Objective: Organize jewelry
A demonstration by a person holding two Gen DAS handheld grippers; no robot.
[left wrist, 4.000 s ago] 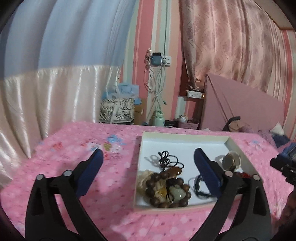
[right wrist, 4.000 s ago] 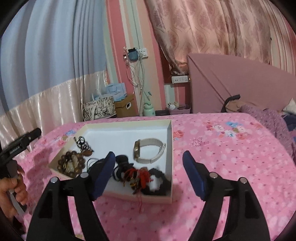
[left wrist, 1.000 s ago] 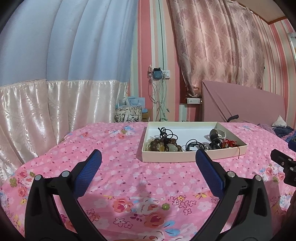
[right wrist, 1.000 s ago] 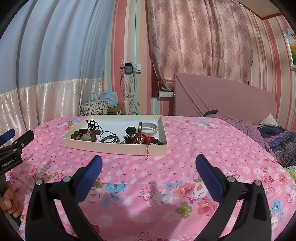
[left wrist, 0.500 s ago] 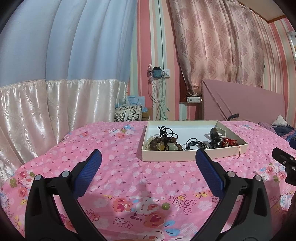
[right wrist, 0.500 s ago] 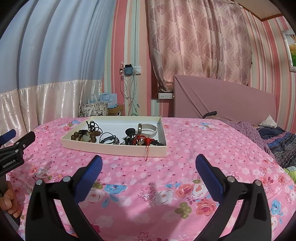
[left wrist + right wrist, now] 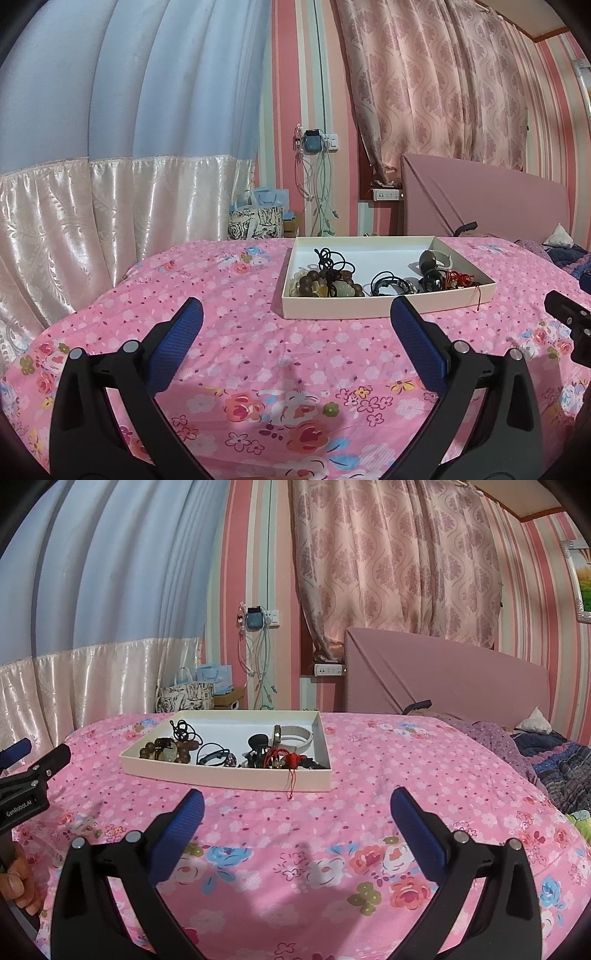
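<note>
A shallow cream box [image 7: 369, 311] [image 7: 229, 773] rests on the pink floral bedspread [image 7: 258, 332]. Inside lie a brown bead bracelet [image 7: 321, 284] [image 7: 166, 751], black cords [image 7: 328, 260] [image 7: 184, 728], a dark bangle [image 7: 388, 282] [image 7: 214, 755], a watch with a pale strap [image 7: 437, 258] [image 7: 295, 736] and a red tassel charm [image 7: 461, 278] [image 7: 290, 760] whose thread hangs over the front wall. My left gripper [image 7: 295, 332] is open and empty, well short of the box. My right gripper [image 7: 297, 814] is also open and empty, short of the box.
Curtains [image 7: 110, 203] hang at the left. Bags [image 7: 258, 221] stand beyond the bed's far edge under a wall socket with cables [image 7: 314, 147]. A pink headboard [image 7: 480, 206] and bedding [image 7: 554, 760] lie at the right. A hand [image 7: 18, 878] holds the other gripper [image 7: 26, 786].
Four seconds ago both grippers hovered right over the box. They have since pulled back towards me and lowered. In the last second they hardly moved.
</note>
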